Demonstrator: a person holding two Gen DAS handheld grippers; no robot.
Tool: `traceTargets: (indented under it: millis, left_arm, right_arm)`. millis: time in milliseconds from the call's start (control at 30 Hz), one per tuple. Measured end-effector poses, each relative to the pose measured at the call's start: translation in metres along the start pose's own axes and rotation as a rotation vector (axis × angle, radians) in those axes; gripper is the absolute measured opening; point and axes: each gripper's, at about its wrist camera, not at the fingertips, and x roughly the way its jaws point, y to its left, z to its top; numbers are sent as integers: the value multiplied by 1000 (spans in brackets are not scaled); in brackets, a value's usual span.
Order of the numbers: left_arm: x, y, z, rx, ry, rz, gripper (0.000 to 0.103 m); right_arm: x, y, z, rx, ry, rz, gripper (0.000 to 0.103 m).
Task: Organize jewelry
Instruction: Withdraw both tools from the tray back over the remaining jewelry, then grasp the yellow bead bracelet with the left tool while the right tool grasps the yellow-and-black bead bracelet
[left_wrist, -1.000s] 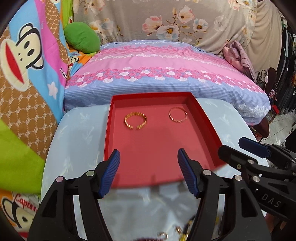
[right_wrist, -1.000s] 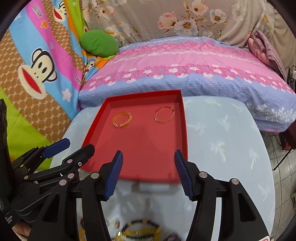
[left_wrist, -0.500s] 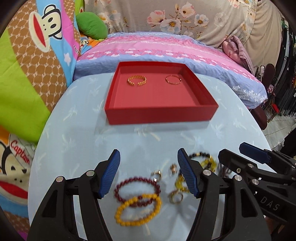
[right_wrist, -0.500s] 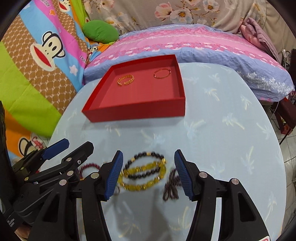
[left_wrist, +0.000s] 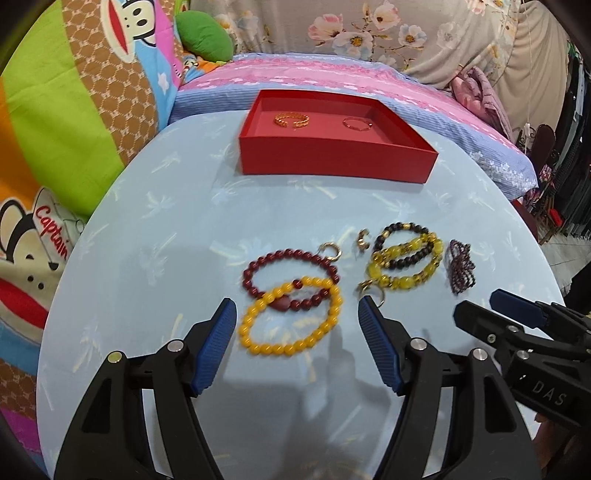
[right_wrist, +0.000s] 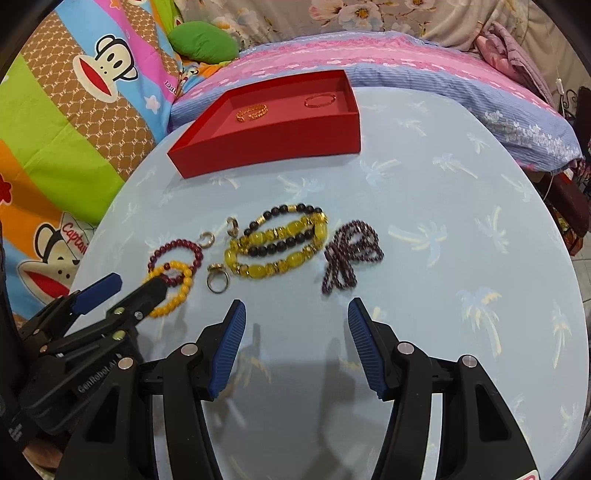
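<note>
Between left tool (left_wrist: 295, 314) fingers: yellow bracelet (left_wrist: 291, 318), untouched.

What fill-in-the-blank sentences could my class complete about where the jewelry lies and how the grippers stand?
1. The red tray holds ___ gold bangles.
2. The orange bead bracelet overlaps the dark ___ bead bracelet.
3. The left gripper and right gripper are both ___ and hold nothing.
4. The purple bead strand lies on the ___, outside the tray.

Missing words: two; red; open; table
</note>
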Motion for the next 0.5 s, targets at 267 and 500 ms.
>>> traceTargets:
  millis: [267,500]
  left_arm:
    - [5,20,-10,-43,27,33,65]
    - [12,27,-12,-55,37,32,63]
  right_arm:
    - [5,-3,-10,14,22,-3,56]
    - [10,0,-12,4,28,-4,56]
